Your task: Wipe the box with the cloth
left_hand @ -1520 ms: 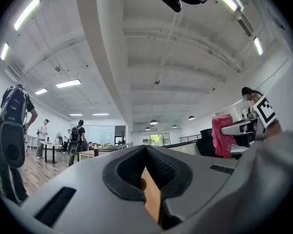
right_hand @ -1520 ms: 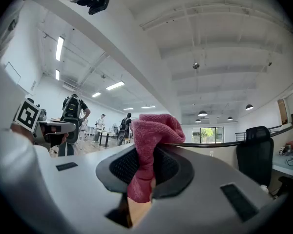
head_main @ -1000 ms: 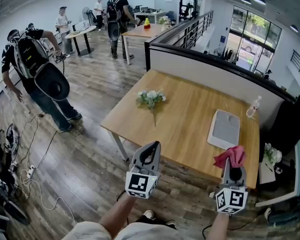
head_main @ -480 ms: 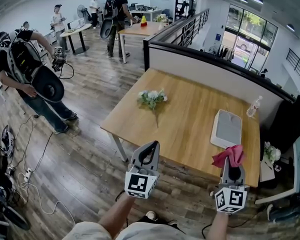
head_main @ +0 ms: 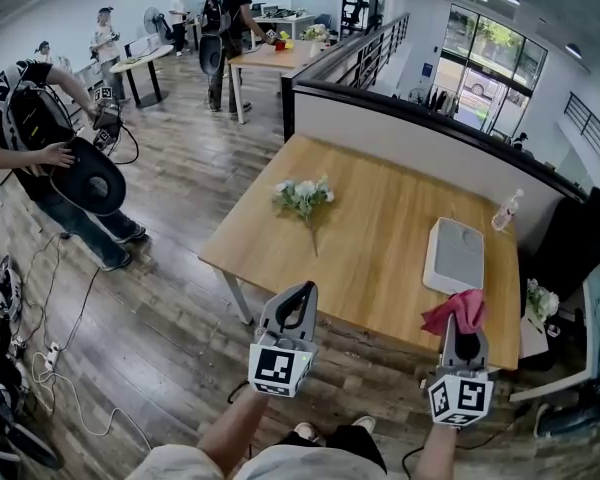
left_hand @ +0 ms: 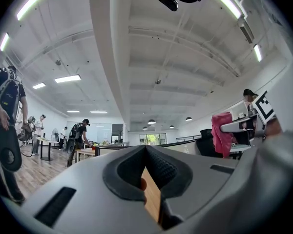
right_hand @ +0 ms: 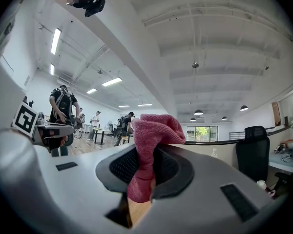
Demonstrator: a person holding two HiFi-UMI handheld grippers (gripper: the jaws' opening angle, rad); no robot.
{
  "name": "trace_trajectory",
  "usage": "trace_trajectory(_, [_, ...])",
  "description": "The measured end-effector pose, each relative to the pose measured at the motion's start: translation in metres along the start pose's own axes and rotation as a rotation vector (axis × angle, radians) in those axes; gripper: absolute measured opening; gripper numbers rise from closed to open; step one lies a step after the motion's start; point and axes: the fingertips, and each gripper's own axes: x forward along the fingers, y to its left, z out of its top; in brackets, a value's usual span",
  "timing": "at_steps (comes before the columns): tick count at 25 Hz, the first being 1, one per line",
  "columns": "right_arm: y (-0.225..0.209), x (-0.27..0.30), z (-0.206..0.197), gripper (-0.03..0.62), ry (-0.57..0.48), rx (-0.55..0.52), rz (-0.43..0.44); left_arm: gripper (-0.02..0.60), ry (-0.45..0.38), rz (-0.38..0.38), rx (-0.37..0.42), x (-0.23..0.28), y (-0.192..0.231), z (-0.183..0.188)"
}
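Pink-red terry cloth (right_hand: 154, 130) is bunched in the right gripper (right_hand: 147, 165). The dark ribbed pads are clenched on its lower fold, and the rest of the cloth stands up above the tips as a loose crest. The left gripper (left_hand: 146, 151) has its pads pressed together with nothing between them; only a thin strip of wood colour shows through the slit below them. Each gripper carries a cube with black-and-white square markers (head_main: 275, 368), patterns only, with no letters to read.

In the head view both grippers are held in the air in front of the near edge of the light wooden table (head_main: 380, 218), the left one toward the middle and the right one at the right end. The white rectangular box with rounded corners and a grey top (head_main: 454, 256) lies flat on the table near its right end. It is beyond the cloth and not touched by it or by either gripper. Its top is closed, so I cannot tell what is inside. A clear plastic bottle (head_main: 504, 212) stands upright just past the box, near the table's far right corner. Its contents cannot be made out, and any label is too small to read. A small bunch of white flowers with green leaves (head_main: 302, 196) lies on the left part of the table, well apart from the box.
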Motion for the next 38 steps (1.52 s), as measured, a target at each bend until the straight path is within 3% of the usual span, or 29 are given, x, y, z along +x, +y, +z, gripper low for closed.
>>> trace_trajectory(15, [-0.039,0.011,-0.021,0.08,0.007,0.025,-0.028,0.012,0.025,-0.026,0.02,0.04,-0.026,-0.012])
trace_trajectory(38, [-0.264,0.014,-0.057,0.08,0.034,0.131,-0.209,0.012,0.058,-0.206,0.046,0.209,-0.207,-0.016])
